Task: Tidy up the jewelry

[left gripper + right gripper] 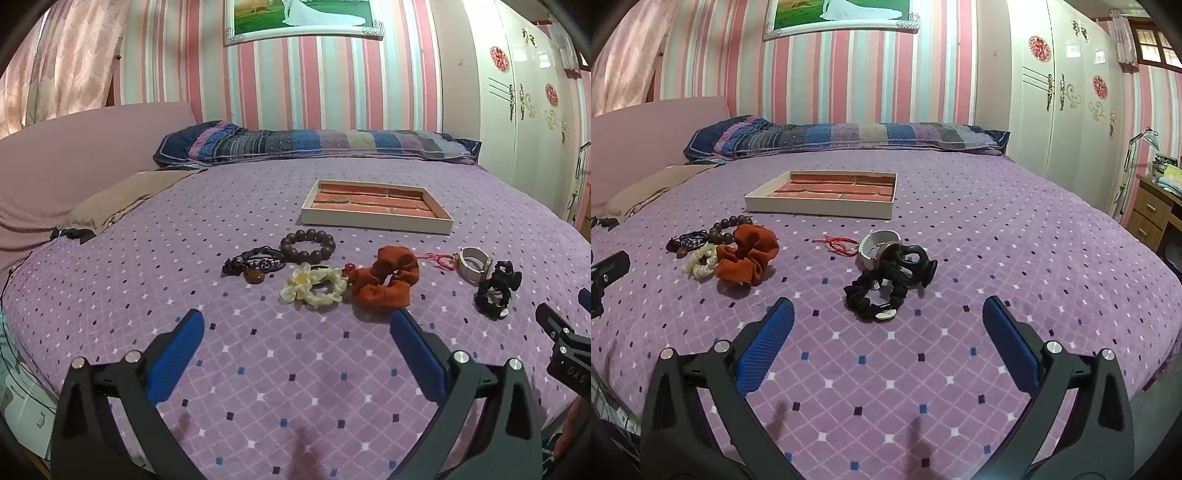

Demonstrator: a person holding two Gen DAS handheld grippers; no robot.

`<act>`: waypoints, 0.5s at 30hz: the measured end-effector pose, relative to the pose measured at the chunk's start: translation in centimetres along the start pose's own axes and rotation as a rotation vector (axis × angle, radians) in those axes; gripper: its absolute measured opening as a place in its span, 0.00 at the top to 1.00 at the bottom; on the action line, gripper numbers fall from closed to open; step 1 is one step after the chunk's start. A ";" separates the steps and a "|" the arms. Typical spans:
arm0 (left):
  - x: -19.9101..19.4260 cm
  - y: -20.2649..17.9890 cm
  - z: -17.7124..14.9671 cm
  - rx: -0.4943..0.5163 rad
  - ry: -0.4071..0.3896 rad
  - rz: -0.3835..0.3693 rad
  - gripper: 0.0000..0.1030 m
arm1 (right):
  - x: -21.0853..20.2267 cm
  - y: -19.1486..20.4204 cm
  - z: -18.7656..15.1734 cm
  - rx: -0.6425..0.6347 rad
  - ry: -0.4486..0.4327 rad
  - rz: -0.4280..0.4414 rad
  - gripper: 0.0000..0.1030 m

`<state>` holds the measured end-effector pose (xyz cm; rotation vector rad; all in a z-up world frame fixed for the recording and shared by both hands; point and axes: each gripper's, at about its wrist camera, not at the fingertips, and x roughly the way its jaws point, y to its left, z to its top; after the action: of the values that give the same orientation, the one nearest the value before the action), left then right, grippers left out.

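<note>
holding both tools above the bedspread [110, 295], jaws fully apart, nothing between them. my right gripper [888, 314] points at the black scrunchie [871, 299], just ahead, with the hair claw [916, 264] touching behind it. my left gripper [297, 321] faces the flower tie [314, 286]. the tray [820, 208] lies well beyond, long side across. only the left view separates the bead bracelet [307, 245] from the orange scrunchie [384, 282].
</note>
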<state>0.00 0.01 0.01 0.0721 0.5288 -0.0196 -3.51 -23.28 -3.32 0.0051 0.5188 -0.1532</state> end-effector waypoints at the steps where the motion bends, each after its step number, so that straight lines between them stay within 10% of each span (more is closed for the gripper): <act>1: 0.0 0.0 0.0 -0.002 -0.001 -0.001 0.04 | 0.0 0.0 0.0 -0.002 0.001 -0.003 0.04; 15: 0.0 0.1 0.0 -0.006 0.005 -0.006 0.04 | 0.0 0.1 -0.1 -0.014 -0.003 -0.011 0.04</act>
<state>0.01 0.09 0.00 0.0647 0.5345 -0.0238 -3.55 -23.16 -3.42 -0.0116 0.5174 -0.1601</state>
